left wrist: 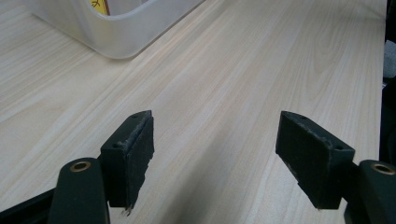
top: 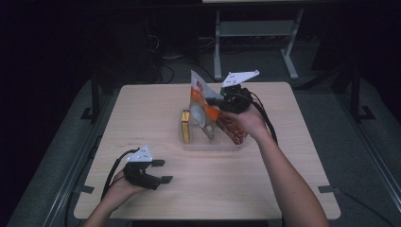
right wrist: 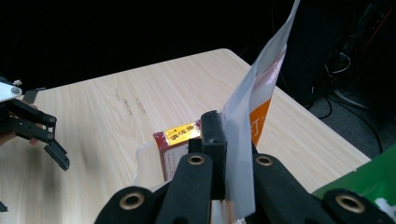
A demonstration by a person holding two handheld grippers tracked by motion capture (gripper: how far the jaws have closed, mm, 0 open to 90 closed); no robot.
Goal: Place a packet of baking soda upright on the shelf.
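A white and orange snack bag point(top: 201, 101) hangs upright over a clear plastic bin point(top: 213, 145) at the table's centre. My right gripper point(top: 216, 102) is shut on the bag's edge, and in the right gripper view the jaws point(right wrist: 229, 140) pinch the silvery film of the bag point(right wrist: 261, 84). A yellow and red box point(top: 186, 125) stands in the bin's left end, seen below the jaws as the box point(right wrist: 180, 135). A red packet point(top: 234, 130) lies in the bin's right part. My left gripper point(top: 162, 171) rests near the front left edge, open, with bare table between its jaws point(left wrist: 219, 154).
The bin's rounded corner point(left wrist: 121, 44) lies ahead and left of the left gripper. Bare wood surrounds the bin on all sides. A metal desk frame point(top: 255, 33) and cables stand on the dark floor behind the table. Something green point(right wrist: 369, 186) shows low at the right.
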